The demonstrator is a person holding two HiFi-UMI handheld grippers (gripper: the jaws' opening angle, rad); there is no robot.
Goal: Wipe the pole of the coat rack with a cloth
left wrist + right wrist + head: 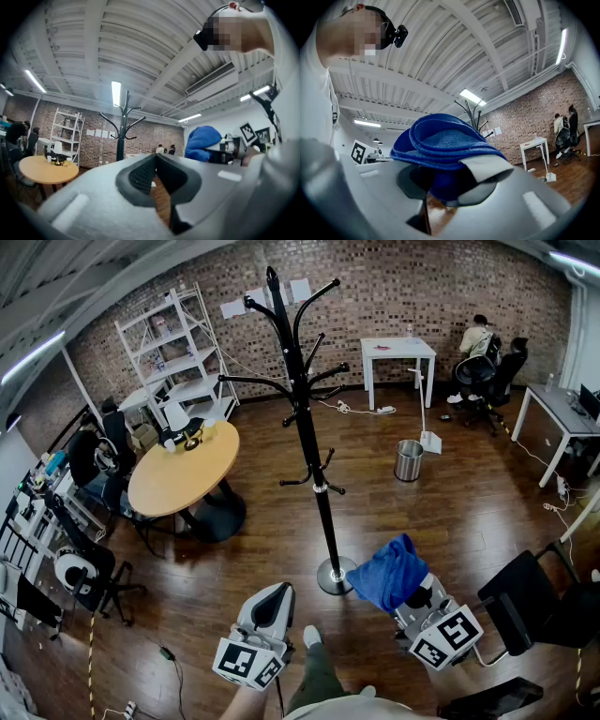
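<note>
Brick walls and dark wood floor (pixel 450 493) frame the coat rack (pixel 302 381), which stands mid-floor between the round table (pixel 183 470) and the bin (pixel 409 460). Its pole (pixel 323 512) rises from a small disc base (pixel 336 576). My right gripper (pixel 457 187) is clamped on the bunched blue cloth (pixel 389 570), near that base but clear of the pole. My left gripper (pixel 155 164) is closed on nothing. Pressing sideways could, I judge, rock the unsteadied rack, and loose folds might snag a hook (pixel 330 465).
</note>
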